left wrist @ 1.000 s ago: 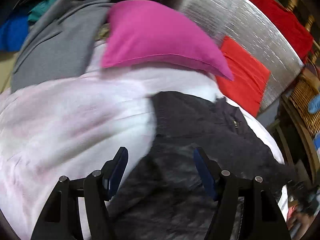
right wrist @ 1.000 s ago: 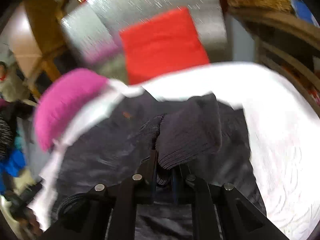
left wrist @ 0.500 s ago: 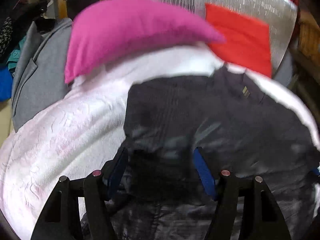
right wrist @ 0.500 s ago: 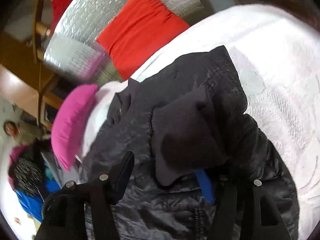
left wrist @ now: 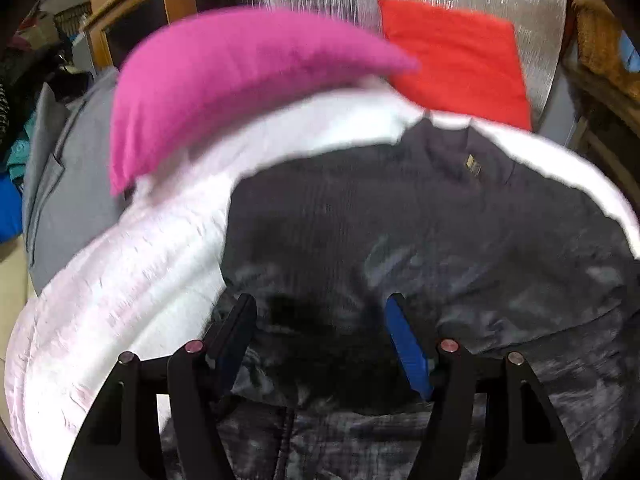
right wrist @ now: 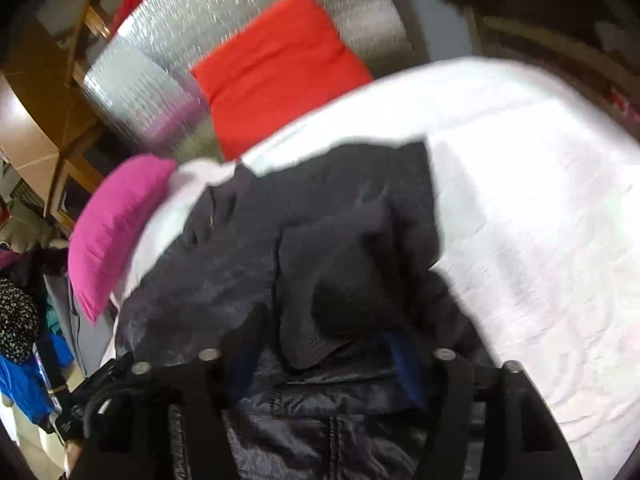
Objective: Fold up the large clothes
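**Dark jacket dead ahead of both claws, collar at the far end**

Left wrist view: left gripper (left wrist: 320, 344) spread wide, blue pads clear of any cloth, nothing pinched. Directly beyond and beneath the fingers, filling centre and lower right of the frame: the dark grey, shiny quilted jacket (left wrist: 420, 240), lying on the white textured bedspread (left wrist: 132, 288). Long axis running from the bottom edge up to the collar with its small gold label, upper right of centre. Left edge of the jacket just left of the left finger, so a short reach sideways to that side seam. Behind, upper left: magenta pillow (left wrist: 224, 84); upper right: red cushion (left wrist: 452, 64).

Right wrist view: right gripper (right wrist: 324, 356) with jaws opening, a folded-over ribbed sleeve or flap of the jacket (right wrist: 340, 280) lying loose between the fingers, apparently no longer pinched, though motion blur hides the pads. Jacket body stretching from bottom centre up and left towards the pillow (right wrist: 112, 232); bare bedspread (right wrist: 540, 220) to the right. Judged nearer the folded sleeve: right claw; nearer the open left edge: left claw.
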Demonstrator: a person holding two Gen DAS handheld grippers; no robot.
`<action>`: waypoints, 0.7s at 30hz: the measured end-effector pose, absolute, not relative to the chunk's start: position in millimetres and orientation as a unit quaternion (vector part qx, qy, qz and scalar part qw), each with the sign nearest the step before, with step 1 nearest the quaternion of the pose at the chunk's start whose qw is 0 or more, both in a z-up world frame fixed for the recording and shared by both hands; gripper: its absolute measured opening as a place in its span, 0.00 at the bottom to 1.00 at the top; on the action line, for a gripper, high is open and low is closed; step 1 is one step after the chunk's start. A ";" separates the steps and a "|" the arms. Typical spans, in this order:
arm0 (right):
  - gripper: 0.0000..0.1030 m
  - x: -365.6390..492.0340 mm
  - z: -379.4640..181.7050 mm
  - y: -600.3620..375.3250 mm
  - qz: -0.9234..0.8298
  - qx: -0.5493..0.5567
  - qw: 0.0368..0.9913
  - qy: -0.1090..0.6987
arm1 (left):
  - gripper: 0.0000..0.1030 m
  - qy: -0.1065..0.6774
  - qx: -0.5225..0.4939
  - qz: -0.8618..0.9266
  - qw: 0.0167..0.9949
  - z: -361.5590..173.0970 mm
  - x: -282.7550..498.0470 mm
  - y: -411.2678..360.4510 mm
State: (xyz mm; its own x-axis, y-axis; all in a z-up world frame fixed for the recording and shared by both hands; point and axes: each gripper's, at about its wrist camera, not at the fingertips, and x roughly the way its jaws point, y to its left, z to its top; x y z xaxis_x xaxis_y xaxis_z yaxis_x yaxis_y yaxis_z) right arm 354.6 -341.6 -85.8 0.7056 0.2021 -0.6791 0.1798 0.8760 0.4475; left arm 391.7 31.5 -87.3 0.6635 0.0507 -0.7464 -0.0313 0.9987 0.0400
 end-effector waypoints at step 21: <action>0.63 438.0 -117.1 -242.7 0.025 0.028 0.889 0.456 | 0.68 0.441 0.034 0.018 0.897 -128.8 410.8 -2.5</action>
